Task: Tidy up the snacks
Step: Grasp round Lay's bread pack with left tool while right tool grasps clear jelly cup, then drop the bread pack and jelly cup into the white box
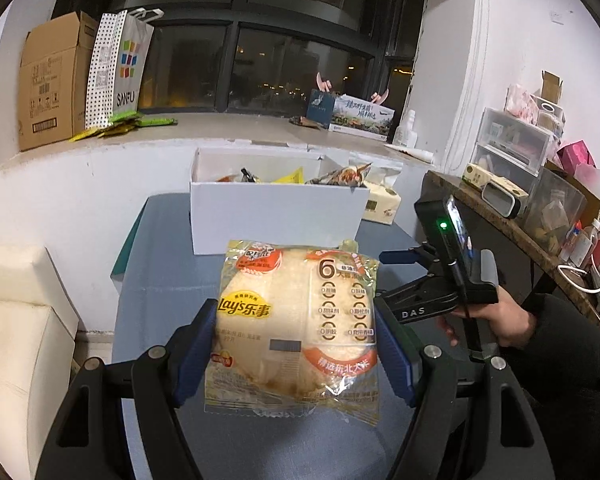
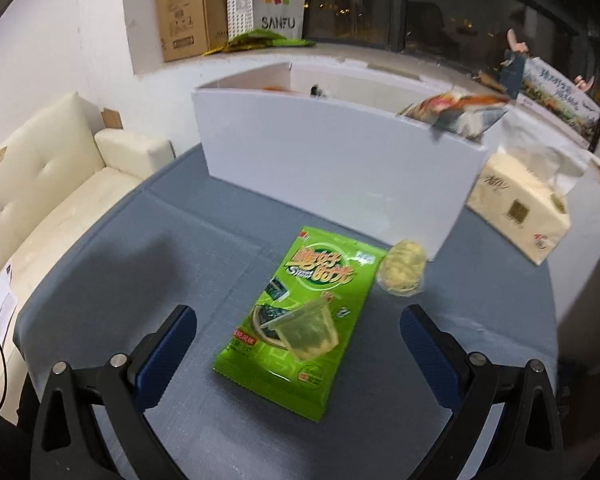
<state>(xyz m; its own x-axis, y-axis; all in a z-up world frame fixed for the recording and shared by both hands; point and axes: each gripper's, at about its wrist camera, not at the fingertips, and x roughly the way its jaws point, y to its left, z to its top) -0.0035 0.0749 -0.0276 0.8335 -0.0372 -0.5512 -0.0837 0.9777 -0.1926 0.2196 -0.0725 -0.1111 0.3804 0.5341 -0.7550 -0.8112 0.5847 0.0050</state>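
White box point(image 1: 276, 216) sits at the table's point(image 2: 100, 264) far side, snacks poking out. Left gripper point(image 1: 296, 344) clamps the Lay's rice cracker pack point(image 1: 296, 328) above the table. Right gripper point(image 2: 296, 344) gapes wide, empty, over the green seaweed packet point(image 2: 300, 320); small yellow snack point(image 2: 403, 267) just right.

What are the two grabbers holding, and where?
The left gripper pinches the rice cracker packet by its two side edges. The right gripper holds nothing, open over the green packet.
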